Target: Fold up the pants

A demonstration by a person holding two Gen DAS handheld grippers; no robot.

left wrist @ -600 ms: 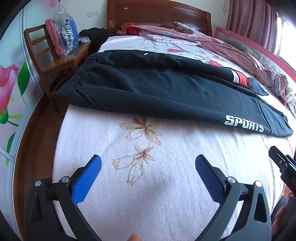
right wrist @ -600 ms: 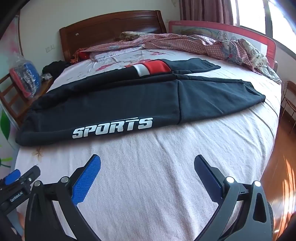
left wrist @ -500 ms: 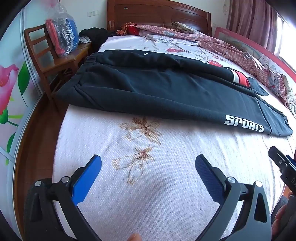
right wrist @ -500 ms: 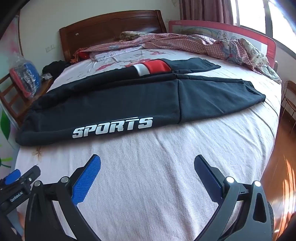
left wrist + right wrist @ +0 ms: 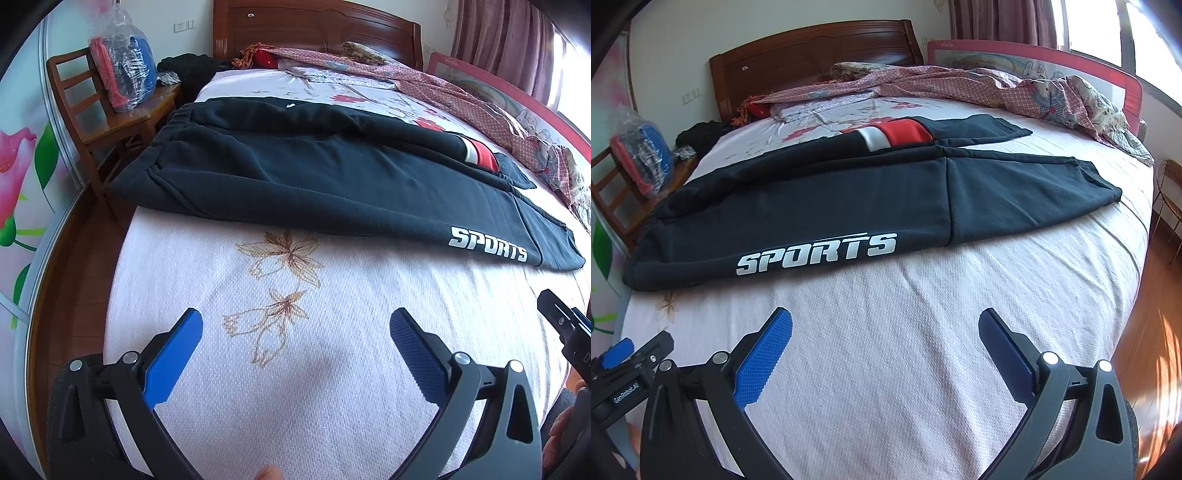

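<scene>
Black pants point(image 5: 314, 177) with white "SPORTS" lettering and a red and white band lie spread flat across the bed, waistband at the left, leg cuffs at the right; they also show in the right wrist view point(image 5: 849, 206). My left gripper point(image 5: 295, 325) is open and empty above the white bedspread, short of the pants near the waist end. My right gripper point(image 5: 884, 325) is open and empty, short of the pants near the lettering. Part of the right gripper point(image 5: 565, 328) shows at the right edge of the left wrist view.
The bed point(image 5: 332, 369) has a white textured cover. A pink quilt point(image 5: 997, 88) is heaped at the far side by a red rail point(image 5: 1071, 55). A wooden chair point(image 5: 107, 122) with a bagged bundle stands left of the bed. Wooden floor point(image 5: 1145, 332) lies right.
</scene>
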